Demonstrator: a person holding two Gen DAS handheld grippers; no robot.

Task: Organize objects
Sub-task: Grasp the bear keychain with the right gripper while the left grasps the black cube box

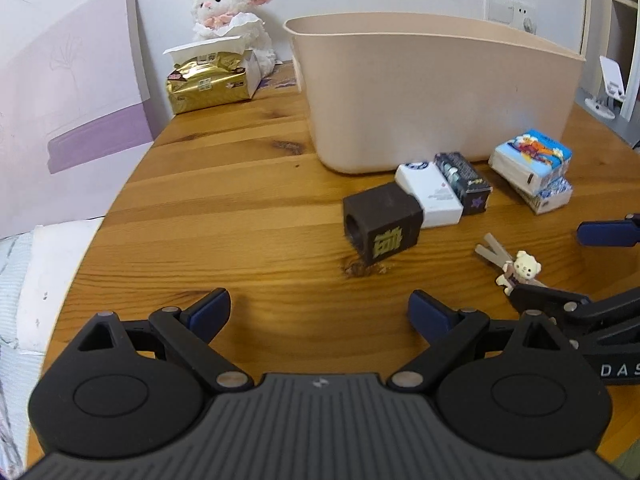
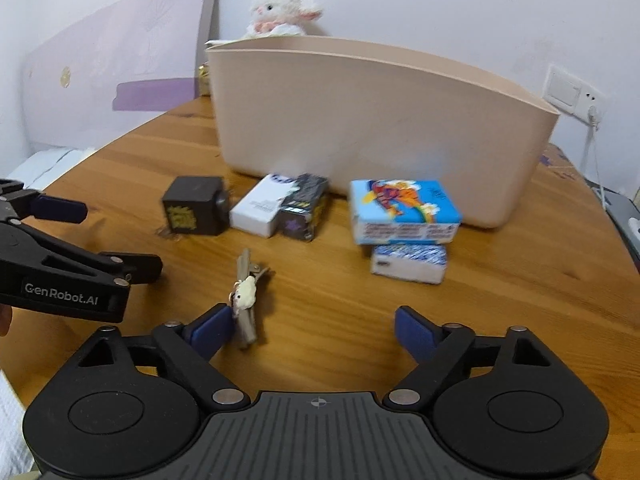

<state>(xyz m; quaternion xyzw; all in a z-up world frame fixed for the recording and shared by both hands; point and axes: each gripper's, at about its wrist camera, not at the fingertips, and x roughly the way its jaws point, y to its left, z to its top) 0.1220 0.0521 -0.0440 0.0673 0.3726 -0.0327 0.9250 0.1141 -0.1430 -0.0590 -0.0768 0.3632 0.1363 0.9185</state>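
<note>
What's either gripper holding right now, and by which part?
Nothing. Left gripper is open over bare table. Right gripper is open too; the bear hair clip lies on the table against its left finger, not clamped.

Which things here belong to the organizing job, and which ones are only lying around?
For the job:
beige bin
dark cube
white box
black box
two tissue packs
bear hair clip

Just lying about:
plush lamb
gold packet
wall socket
</note>
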